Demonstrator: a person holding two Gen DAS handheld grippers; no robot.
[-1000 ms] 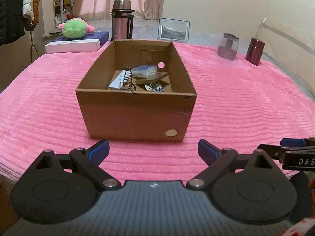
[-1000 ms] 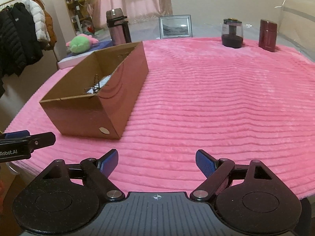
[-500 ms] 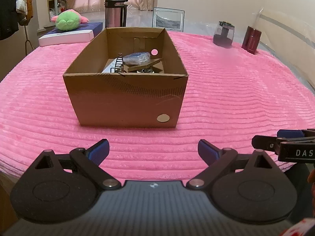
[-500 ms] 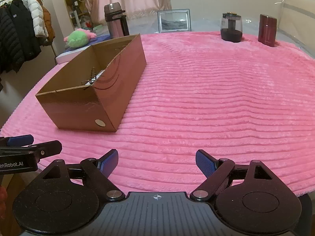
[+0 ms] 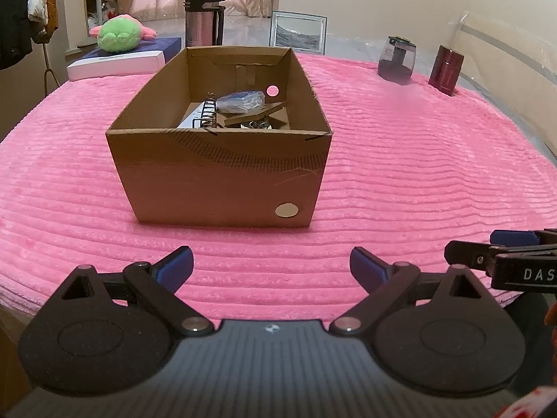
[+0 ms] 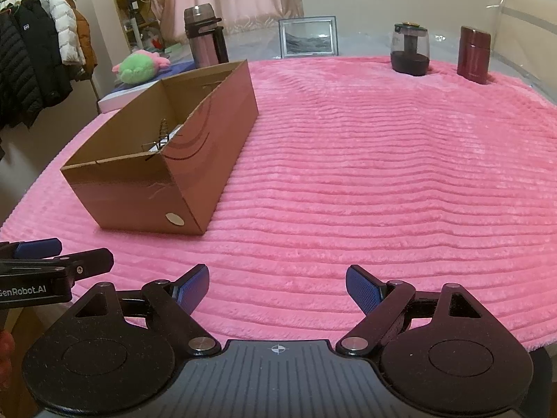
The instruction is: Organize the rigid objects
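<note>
Brown open-topped cardboard box (image 5: 222, 174) is sitting straight ahead of my left gripper (image 5: 271, 266), holding a wire rack, blue packet and flat card pieces | my left gripper is hovering wide open, gripping nothing | my right gripper (image 6: 276, 287) is gaping empty too, box (image 6: 163, 160) ahead-left on the pink ribbed plush cover (image 6: 365, 174).

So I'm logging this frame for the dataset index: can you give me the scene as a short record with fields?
surface: pink ribbed blanket
container: open cardboard box, upright on the blanket
box contents: metal wire rack, blue packet, flat brown piece; the rest is unclear
far edge: thermos, picture frame, glass jar, dark red canister
off the blanket, left: green plush toy on a flat white and blue box
left gripper: open, empty, short of the box
right gripper: open, empty, over bare blanket
</note>
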